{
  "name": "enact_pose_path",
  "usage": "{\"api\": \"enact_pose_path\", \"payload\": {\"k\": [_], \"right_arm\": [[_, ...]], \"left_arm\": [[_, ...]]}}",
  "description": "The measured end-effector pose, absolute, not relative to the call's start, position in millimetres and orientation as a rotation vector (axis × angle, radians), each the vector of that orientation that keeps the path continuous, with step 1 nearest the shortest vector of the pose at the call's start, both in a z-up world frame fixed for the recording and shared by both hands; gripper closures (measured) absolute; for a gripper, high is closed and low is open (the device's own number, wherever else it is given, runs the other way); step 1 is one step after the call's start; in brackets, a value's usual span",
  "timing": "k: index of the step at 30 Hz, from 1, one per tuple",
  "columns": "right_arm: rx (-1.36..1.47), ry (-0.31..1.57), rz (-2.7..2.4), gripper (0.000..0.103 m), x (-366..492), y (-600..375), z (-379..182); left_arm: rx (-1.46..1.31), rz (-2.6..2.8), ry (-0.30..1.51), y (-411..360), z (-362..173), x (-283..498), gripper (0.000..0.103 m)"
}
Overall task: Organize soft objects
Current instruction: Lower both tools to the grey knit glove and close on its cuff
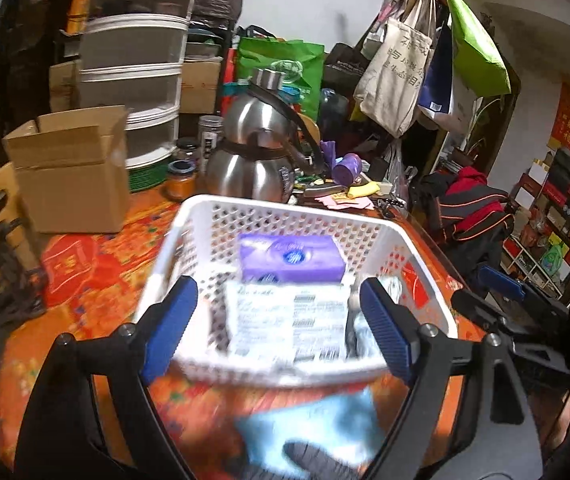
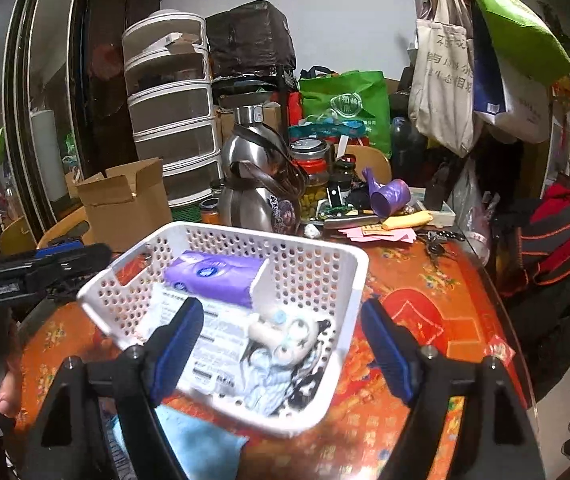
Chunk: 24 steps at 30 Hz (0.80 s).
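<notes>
A white perforated basket [image 1: 269, 212] [image 2: 341, 264] stands on the orange patterned table. In it lie a purple tissue pack [image 1: 291, 258] [image 2: 217, 276], a white labelled packet [image 1: 285, 324] [image 2: 213, 340] and a small plush toy [image 2: 285, 340] on striped cloth. A light blue cloth [image 1: 317, 424] [image 2: 193, 448] lies on the table in front of the basket, with a grey item [image 1: 317, 460] on it. My left gripper [image 1: 277, 328] is open and empty over the basket's near side. My right gripper [image 2: 281, 344] is open and empty over the basket.
A steel kettle [image 1: 253, 148] [image 2: 253, 184], an open cardboard box [image 1: 73, 176] [image 2: 125, 204], jars, a stack of drawers [image 1: 137, 68] and desk clutter stand behind the basket. Bags hang at upper right. A chair with red-black clothes [image 1: 473, 208] stands at the table's right.
</notes>
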State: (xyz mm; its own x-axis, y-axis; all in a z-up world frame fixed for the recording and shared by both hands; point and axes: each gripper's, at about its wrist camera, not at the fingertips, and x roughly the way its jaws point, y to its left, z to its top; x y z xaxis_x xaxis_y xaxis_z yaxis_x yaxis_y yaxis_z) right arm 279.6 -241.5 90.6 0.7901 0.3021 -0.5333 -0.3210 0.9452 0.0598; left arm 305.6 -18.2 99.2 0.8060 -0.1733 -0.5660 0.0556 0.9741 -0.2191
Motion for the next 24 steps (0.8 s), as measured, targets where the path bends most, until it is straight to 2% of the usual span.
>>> {"api": "enact_pose_path", "payload": {"k": [2, 5, 9, 14, 19, 21, 23, 24], "right_arm": [[-0.024, 0.576, 0.341, 0.022, 264, -242, 90], [-0.012, 0.58, 0.356, 0.019, 233, -243, 83], [-0.002, 0.615, 0.369, 0.018, 188, -242, 58], [0.022, 0.71, 0.439, 0.018, 138, -229, 9], [0.006, 0.755, 0.457, 0.019, 110, -219, -25], [0.006, 0.759, 0.454, 0.021, 106, -218, -31], [0.007, 0.778, 0.46, 0.032, 105, -216, -38], [0.003, 0.783, 0.463, 0.034, 105, -215, -41]], "left_arm": [[-0.192, -0.108, 0.619, -10, 103, 280, 0.021], [-0.165, -0.071, 0.619, 3, 105, 230, 0.012], [-0.188, -0.079, 0.636, 22, 94, 170, 0.011], [-0.245, -0.05, 0.662, 46, 54, 111, 0.011], [-0.29, -0.051, 0.739, 48, 7, 99, 0.011], [-0.267, -0.05, 0.766, 39, -10, 101, 0.011], [-0.248, -0.067, 0.799, 28, -24, 105, 0.013], [-0.238, -0.07, 0.81, 23, -29, 107, 0.015]]}}
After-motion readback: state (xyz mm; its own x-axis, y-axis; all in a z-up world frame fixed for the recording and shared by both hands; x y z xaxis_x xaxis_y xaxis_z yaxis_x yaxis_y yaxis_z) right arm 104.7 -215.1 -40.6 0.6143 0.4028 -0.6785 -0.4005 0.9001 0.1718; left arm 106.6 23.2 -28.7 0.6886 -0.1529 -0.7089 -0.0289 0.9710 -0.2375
